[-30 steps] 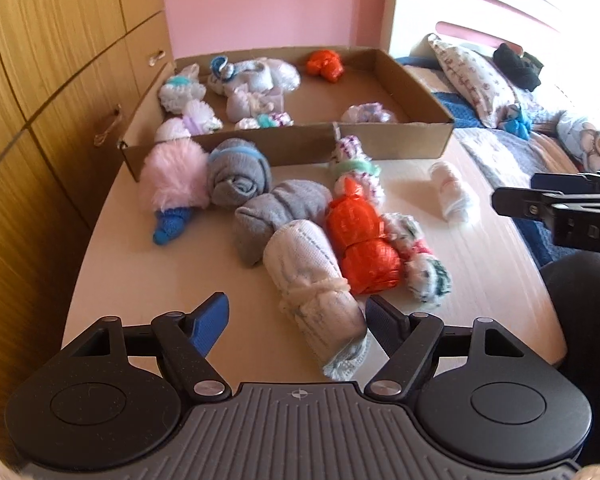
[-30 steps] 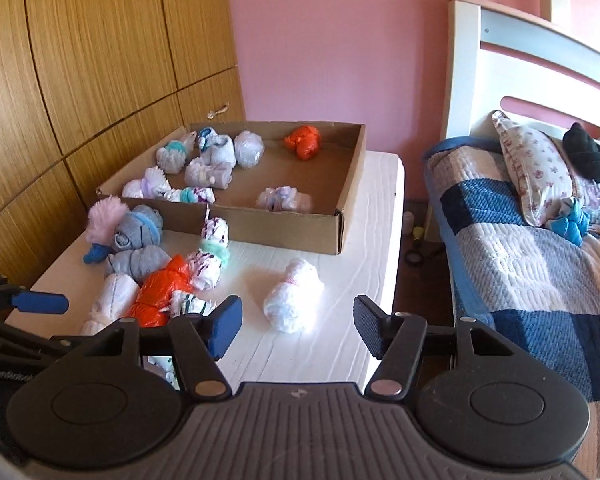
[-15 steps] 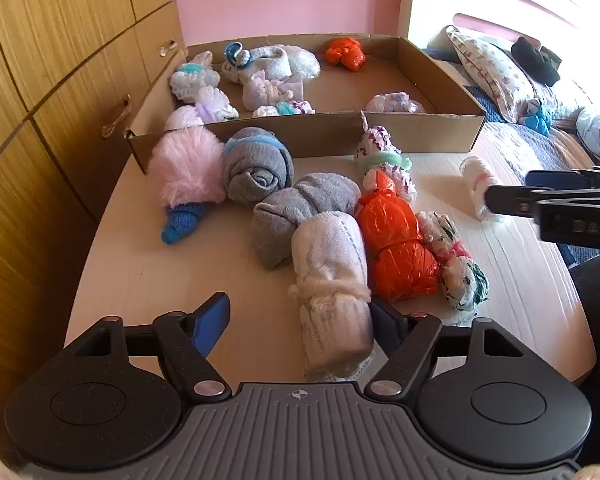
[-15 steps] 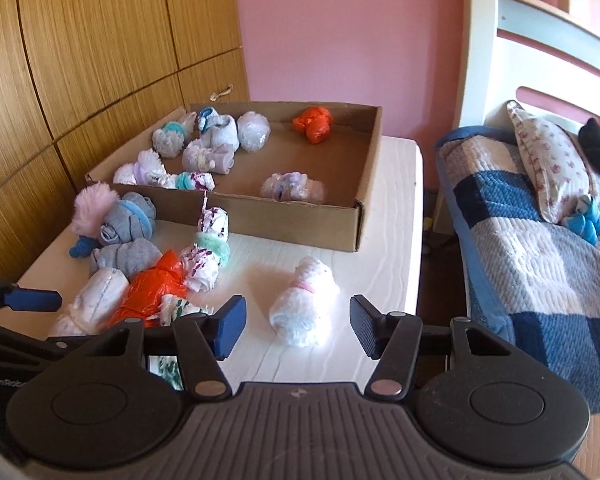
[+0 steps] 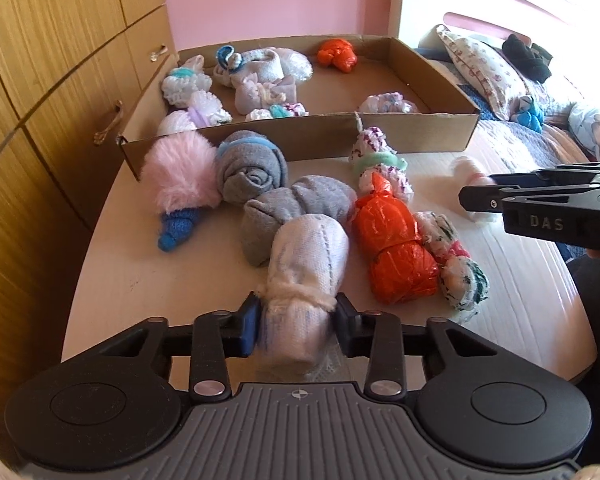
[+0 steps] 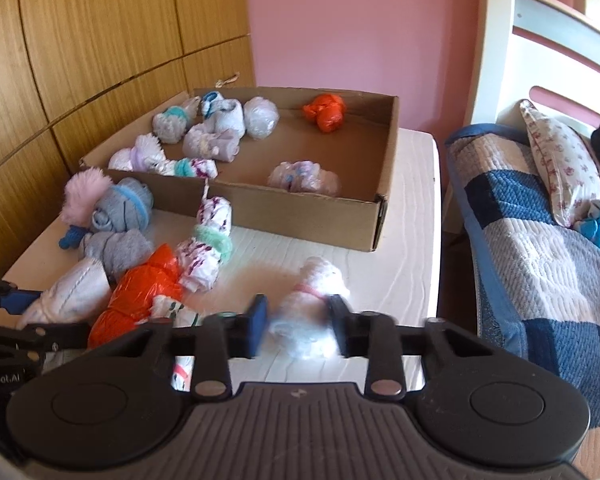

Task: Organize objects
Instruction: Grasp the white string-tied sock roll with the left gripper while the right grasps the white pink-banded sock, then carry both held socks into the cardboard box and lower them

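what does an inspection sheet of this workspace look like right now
surface: pale table, mostly covered.
job's things: cardboard box holding several sock rolls; more rolls loose on the table in front of it, orange bundle among them.
clutter: nothing seen.
grippers: left gripper shut on white sock roll; right gripper closing, small white roll between its fingers.
cables: nothing seen.
surroundings: wooden wardrobe, pink wall, bed with pillow.

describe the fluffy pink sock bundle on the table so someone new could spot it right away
Find the cardboard box on the table. Just outside its front left corner lies the fluffy pink sock bundle, touching a grey rolled sock. It alone is fuzzy, with a blue tip.
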A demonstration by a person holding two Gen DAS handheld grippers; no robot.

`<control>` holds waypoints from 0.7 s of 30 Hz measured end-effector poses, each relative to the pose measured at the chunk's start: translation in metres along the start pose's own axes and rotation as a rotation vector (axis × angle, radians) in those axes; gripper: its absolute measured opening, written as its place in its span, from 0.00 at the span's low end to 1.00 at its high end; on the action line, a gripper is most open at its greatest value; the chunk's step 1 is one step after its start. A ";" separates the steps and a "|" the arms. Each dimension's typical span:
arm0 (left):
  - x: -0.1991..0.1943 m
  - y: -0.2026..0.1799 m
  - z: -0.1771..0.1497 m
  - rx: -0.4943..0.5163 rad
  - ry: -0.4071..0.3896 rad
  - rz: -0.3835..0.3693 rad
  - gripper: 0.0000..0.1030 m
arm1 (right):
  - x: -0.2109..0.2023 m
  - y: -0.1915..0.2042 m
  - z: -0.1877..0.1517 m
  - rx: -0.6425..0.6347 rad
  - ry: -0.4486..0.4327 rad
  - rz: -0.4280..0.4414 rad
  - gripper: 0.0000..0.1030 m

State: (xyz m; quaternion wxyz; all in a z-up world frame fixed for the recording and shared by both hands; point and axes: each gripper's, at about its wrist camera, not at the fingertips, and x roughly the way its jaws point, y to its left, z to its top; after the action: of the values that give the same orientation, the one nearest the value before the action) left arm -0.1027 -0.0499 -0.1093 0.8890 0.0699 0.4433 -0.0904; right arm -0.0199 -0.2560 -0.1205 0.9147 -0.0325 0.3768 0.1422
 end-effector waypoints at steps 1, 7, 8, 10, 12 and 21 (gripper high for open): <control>-0.001 0.000 0.000 0.003 -0.001 -0.002 0.42 | -0.001 0.002 0.000 -0.009 -0.004 -0.003 0.25; -0.012 0.001 0.000 0.013 -0.027 -0.001 0.41 | -0.012 0.006 -0.002 -0.037 -0.030 0.002 0.25; -0.015 0.002 0.000 0.012 -0.033 0.000 0.41 | -0.013 0.006 -0.002 -0.037 -0.034 0.001 0.25; -0.020 0.004 0.003 0.000 -0.037 -0.005 0.41 | -0.016 0.006 -0.001 -0.034 -0.039 0.003 0.25; -0.028 0.006 0.004 -0.016 -0.044 -0.012 0.41 | -0.018 0.004 -0.002 -0.025 -0.037 0.008 0.25; -0.061 0.003 0.031 -0.017 -0.093 -0.059 0.41 | -0.046 0.006 -0.004 0.039 -0.074 0.076 0.25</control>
State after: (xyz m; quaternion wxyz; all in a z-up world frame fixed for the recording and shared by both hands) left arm -0.1143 -0.0468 -0.0419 0.9061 0.0452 0.4043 -0.1160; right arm -0.0556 -0.2619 -0.0908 0.9225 0.0051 0.3462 0.1708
